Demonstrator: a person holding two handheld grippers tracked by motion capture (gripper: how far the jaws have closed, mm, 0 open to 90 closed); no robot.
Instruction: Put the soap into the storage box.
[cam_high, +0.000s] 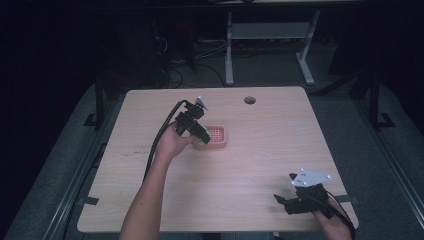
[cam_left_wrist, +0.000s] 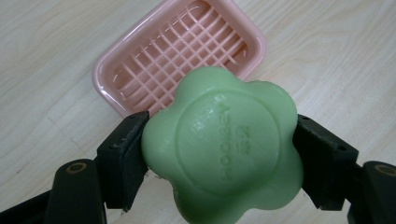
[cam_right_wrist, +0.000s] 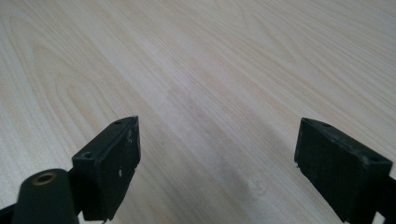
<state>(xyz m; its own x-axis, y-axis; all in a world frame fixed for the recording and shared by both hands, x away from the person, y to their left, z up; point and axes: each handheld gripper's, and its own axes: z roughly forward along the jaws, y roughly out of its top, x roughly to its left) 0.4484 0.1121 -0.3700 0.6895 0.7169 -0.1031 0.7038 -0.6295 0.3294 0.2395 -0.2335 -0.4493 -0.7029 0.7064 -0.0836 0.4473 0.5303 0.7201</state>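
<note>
A green soap bar (cam_left_wrist: 222, 144) is being gripped by its sides in the left gripper (cam_left_wrist: 219, 154) just near of the pink soap dish (cam_left_wrist: 180, 51), apparently for placing inside, while the right gripper (cam_right_wrist: 217, 163) is being held open over the table's (cam_high: 250, 165) near right corner.

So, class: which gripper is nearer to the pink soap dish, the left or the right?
Left. The left gripper, shut on the green soap, is at the pink soap dish's left edge. The right gripper is open, far off near the table's front right corner.

Spread fingers (cam_right_wrist: 116, 163) over bare table (cam_right_wrist: 210, 70)
</note>
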